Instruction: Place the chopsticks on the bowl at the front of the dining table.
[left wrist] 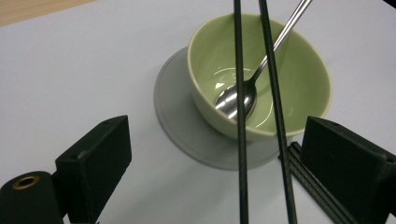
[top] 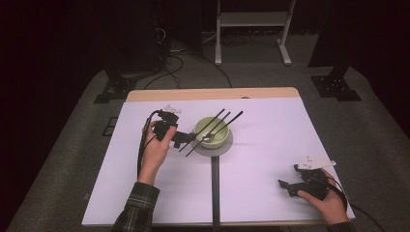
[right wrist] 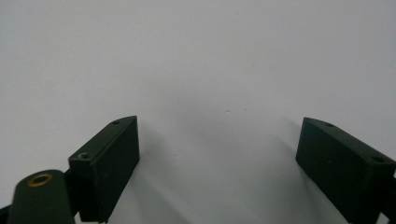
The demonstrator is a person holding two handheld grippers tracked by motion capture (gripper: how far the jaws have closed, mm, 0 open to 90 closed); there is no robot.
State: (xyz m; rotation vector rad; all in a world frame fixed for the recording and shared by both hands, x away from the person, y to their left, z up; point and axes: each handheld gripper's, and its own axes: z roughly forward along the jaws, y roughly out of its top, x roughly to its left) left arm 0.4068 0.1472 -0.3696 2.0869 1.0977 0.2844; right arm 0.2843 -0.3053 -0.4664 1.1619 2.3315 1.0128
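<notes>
I am looking down on a dim room with a grey carpeted floor, where a worktop (top: pixel 270 159) covered in a pale white sheet is sitting under the high view. Near its middle a green bowl (top: pixel 212 132) is standing on a round grey coaster (top: pixel 223 147), and a metal spoon (left wrist: pixel 238 99) is lying inside the bowl with its handle leaning up over the far rim. Two black chopsticks (top: pixel 212 129) are resting across the top of the bowl, side by side and slanting, with their lower ends reaching off the near-left rim toward the left gripper (top: pixel 186 138). That gripper is sitting just left of the bowl in the person's left hand (top: pixel 157 147), and I am seeing its fingers (left wrist: pixel 95 163) standing wide apart; in the left gripper view the chopsticks (left wrist: pixel 240 140) are running up between them without either pad pressing on them. A short ribbed black piece (left wrist: pixel 308 182) is lying on the sheet beside the right-hand finger in that view, though I cannot tell what it is. The right gripper (top: pixel 288 186) is resting well apart, near the front right corner of the worktop in the person's right hand (top: pixel 329 200), and its fingers (right wrist: pixel 109 163) are also spread wide over bare sheet.
</notes>
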